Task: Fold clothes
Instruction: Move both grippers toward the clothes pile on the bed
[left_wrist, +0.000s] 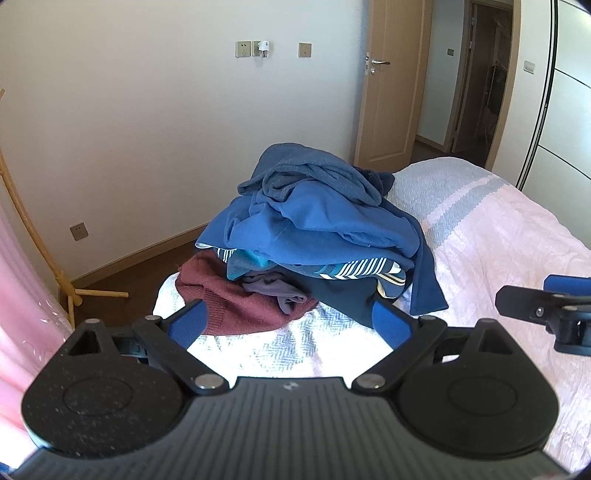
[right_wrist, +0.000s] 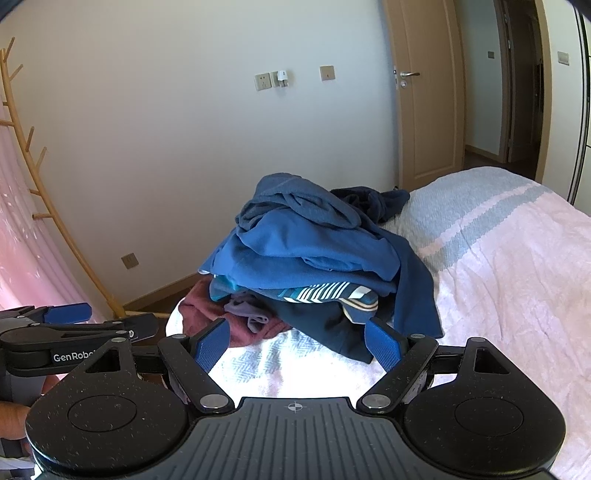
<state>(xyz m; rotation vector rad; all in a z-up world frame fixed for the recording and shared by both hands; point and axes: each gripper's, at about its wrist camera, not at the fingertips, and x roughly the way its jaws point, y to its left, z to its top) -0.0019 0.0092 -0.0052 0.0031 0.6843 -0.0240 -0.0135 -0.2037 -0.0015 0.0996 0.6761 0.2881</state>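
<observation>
both views are bright with daylight coming from the left, where the pink curtain (left_wrist: 22, 295) glows. a patch of bedspread (left_wrist: 258, 347) just ahead of each claw is blown out to white glare. the pile of clothes (right_wrist: 314, 258) casts a soft shadow beneath its near edge. fisheye distortion bows the door frame (right_wrist: 458, 92) and coat rack (right_wrist: 48, 206), and dark vignetting cuts the corners. focus is sharp throughout, with no motion blur.
</observation>
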